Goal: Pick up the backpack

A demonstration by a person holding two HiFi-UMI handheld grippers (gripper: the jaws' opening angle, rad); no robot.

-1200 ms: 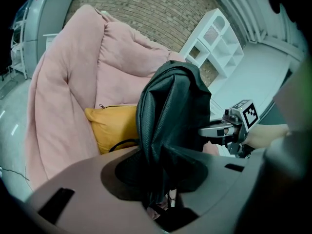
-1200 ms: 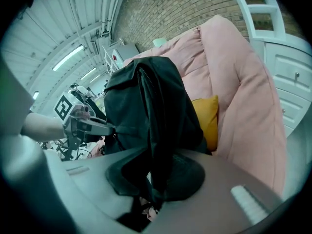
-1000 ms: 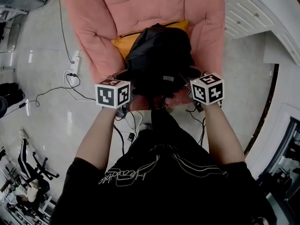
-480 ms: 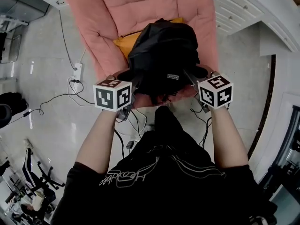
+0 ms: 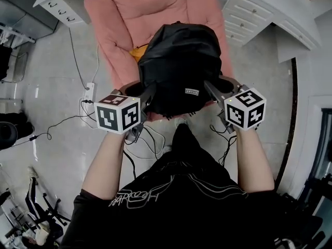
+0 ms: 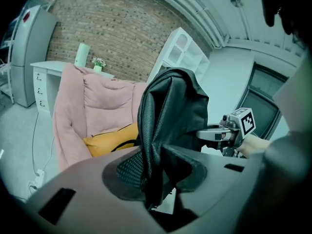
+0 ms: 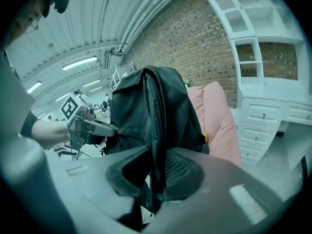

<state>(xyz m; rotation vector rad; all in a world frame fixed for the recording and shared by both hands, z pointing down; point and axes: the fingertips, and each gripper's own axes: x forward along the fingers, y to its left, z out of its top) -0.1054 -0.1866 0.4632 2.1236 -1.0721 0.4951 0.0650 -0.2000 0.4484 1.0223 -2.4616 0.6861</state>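
Note:
A black backpack hangs in the air above the pink armchair, held from both sides. My left gripper is shut on a strap at the pack's left side, and the black strap is pinched between its pads. On the right side my right gripper is shut on the other strap, with the pack's body rising above the jaws. Each gripper shows in the other's view, beyond the backpack.
An orange cushion lies on the armchair seat under the pack. White drawer units stand at the left and right of the chair. A power strip and cables lie on the grey floor.
Both grippers have risen with the backpack, which has lifted off the armchair seat and now covers most of the orange cushion in the head view.

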